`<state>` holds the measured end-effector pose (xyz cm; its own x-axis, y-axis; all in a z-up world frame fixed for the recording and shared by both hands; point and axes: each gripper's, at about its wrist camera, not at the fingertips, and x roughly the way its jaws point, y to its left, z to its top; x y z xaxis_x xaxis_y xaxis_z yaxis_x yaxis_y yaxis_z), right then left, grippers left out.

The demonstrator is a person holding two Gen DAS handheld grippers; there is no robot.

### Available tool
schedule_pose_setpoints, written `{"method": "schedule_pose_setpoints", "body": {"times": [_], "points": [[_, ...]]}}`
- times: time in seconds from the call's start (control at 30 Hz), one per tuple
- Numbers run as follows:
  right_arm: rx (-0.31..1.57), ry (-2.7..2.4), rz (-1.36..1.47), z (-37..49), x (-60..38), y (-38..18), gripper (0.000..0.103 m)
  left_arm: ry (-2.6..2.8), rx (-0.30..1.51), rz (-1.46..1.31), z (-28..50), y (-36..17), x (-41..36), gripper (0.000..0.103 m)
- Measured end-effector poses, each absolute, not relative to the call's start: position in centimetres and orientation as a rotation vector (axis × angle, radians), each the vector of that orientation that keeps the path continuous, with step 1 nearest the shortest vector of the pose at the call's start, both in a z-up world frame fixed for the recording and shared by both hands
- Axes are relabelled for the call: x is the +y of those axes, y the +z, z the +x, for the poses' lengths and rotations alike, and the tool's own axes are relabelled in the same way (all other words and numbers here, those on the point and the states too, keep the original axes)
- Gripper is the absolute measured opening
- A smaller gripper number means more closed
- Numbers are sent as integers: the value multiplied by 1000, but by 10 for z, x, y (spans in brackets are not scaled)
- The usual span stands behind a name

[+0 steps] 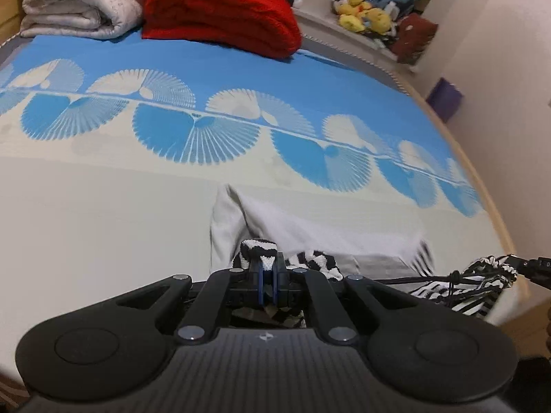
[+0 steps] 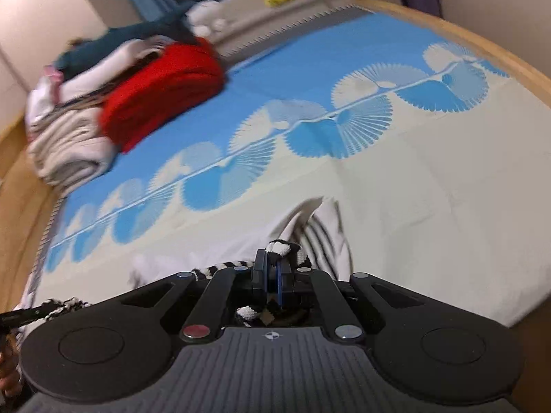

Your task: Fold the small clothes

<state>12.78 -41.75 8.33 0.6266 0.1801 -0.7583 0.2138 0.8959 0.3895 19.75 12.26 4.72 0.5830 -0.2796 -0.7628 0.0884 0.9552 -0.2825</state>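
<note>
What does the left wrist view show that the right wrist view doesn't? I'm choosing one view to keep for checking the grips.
Only the left wrist view shows the garment's grey panel and a dark red cushion by the wall. Only the right wrist view shows a pale plush behind the bedding. Both share the zebra-striped garment, each gripper, left and right, shut on its edge, plus the red blanket and yellow plush toys.

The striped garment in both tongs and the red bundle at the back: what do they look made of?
Striped garment: seemingly soft knit, matte; its black-and-white edge bunches thickly where the left tongs and right tongs pinch it. Red bundle: probably thick knit or fleece; matte, ribbed-looking folds, though blur leaves it open.
</note>
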Motion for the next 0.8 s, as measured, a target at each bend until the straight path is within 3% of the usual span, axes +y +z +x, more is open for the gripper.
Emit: {"method": "schedule_pose_setpoints", "body": {"times": [0.17, 0.23, 0.27, 0.4, 0.43, 0.5, 0.57, 0.63, 0.8], "points": [[959, -72, 488, 221, -417, 26, 6, -165, 994, -288, 285, -14, 122, 10], [974, -110, 511, 241, -418, 1, 11, -158, 1105, -445, 304, -39, 134, 16], [974, -140, 522, 246, -420, -12, 19, -178, 1133, -525, 309, -43, 141, 17], [934, -132, 560, 251, -428, -13, 19, -254, 945, -619, 305, -15, 167, 46], [887, -113, 548, 250, -429, -3, 21, -273, 923, -610, 304, -12, 170, 46], [806, -87, 490, 245, -429, 12, 38, -287, 921, -506, 303, -11, 162, 46], [787, -38, 410, 239, -425, 17, 46, -290, 929, -322, 298, -14, 145, 46], [786, 16, 330, 234, -420, 15, 49, -298, 943, -171, 296, -20, 131, 49], [837, 86, 107, 224, -404, -3, 54, -342, 948, 83, 277, -41, 106, 71]]}}
